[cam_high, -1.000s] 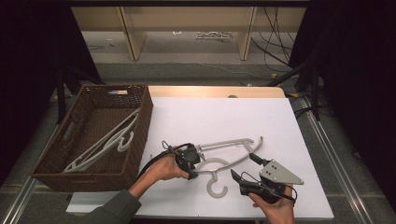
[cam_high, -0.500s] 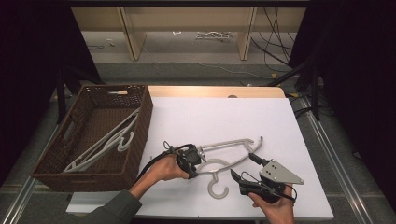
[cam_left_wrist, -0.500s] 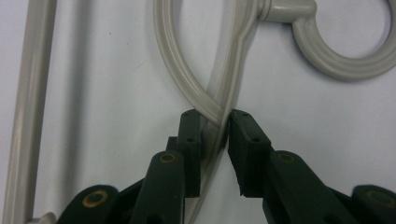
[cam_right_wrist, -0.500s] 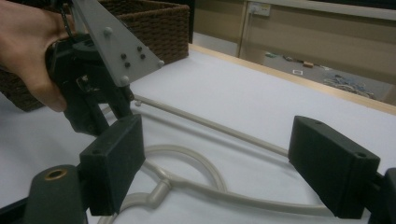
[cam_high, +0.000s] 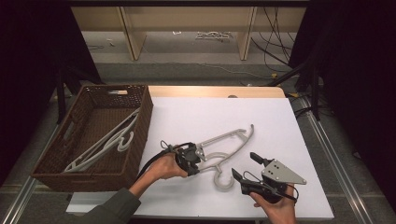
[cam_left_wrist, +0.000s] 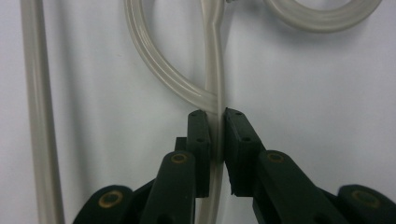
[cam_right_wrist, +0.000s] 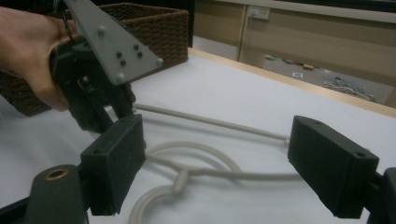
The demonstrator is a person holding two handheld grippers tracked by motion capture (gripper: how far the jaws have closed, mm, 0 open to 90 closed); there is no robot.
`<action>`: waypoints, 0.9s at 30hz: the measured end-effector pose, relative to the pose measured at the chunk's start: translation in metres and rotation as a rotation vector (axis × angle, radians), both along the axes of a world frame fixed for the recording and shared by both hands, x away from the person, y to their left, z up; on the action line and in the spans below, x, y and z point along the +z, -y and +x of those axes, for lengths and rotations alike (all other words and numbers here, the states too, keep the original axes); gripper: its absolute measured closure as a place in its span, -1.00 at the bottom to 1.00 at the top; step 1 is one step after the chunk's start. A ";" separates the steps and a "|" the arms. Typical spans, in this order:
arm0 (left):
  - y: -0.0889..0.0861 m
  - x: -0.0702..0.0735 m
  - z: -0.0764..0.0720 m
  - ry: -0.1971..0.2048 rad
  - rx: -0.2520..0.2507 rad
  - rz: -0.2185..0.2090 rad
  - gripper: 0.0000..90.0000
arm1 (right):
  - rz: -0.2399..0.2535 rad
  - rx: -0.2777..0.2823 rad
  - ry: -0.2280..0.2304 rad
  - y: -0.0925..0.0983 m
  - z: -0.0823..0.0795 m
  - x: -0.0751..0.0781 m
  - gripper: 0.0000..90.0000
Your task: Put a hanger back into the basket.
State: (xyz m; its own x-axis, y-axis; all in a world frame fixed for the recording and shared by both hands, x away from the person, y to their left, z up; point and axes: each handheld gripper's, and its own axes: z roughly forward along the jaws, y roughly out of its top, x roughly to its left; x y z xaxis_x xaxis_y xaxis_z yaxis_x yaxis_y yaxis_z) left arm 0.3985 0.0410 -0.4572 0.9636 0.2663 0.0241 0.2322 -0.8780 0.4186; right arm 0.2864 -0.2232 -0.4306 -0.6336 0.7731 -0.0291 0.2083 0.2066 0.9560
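The left tool [cam_high: 195, 159] has just clamped onto the hanger [cam_high: 224, 144] lying on the white counter [cam_high: 280, 121]. The right tool [cam_high: 247, 168] sits apart. A brown basket [cam_high: 140, 100] stands left; dark curtains surround.

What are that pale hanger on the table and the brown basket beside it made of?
The hanger looks like moulded plastic: pale grey-beige, smooth and slightly glossy, with rounded bars that catch light in the left gripper view. The basket looks like woven wicker or rattan, possibly a synthetic imitation: dark brown, matt, with a visible weave and cut-out handles.
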 end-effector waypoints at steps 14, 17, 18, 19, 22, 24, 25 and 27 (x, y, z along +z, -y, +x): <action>-0.025 0.024 0.016 0.002 0.120 -0.225 0.82 | -0.004 -0.005 0.018 0.001 0.000 0.001 -0.55; -0.032 0.029 0.019 0.000 0.132 -0.261 0.82 | -0.005 -0.004 0.019 0.001 0.000 0.001 -0.56; -0.033 0.031 0.019 -0.003 0.136 -0.268 0.82 | -0.001 -0.004 0.006 0.001 0.000 0.001 -0.55; -0.036 0.034 0.020 -0.008 0.150 -0.290 0.82 | -0.005 -0.005 0.019 0.001 0.000 0.001 -0.56; -0.040 0.040 0.020 -0.009 0.169 -0.338 0.82 | -0.003 -0.005 0.020 0.001 0.000 0.000 -0.56; -0.042 0.043 0.020 -0.011 0.189 -0.369 0.82 | -0.003 -0.005 0.018 0.001 0.000 0.000 -0.56; -0.043 0.044 0.020 -0.016 0.191 -0.378 0.82 | -0.006 -0.004 0.020 0.001 0.000 0.000 -0.56; -0.044 0.048 0.019 -0.021 0.216 -0.406 0.82 | -0.008 -0.006 0.020 0.001 0.000 0.000 -0.56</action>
State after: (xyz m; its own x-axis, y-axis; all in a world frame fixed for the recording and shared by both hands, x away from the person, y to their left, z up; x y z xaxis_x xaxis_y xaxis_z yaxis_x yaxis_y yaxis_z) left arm 0.4175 0.0853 -0.4093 0.8839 0.4452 -0.1432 0.4044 -0.5739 0.7121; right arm 0.2864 -0.2245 -0.4303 -0.6285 0.7763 -0.0480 0.1900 0.2131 0.9584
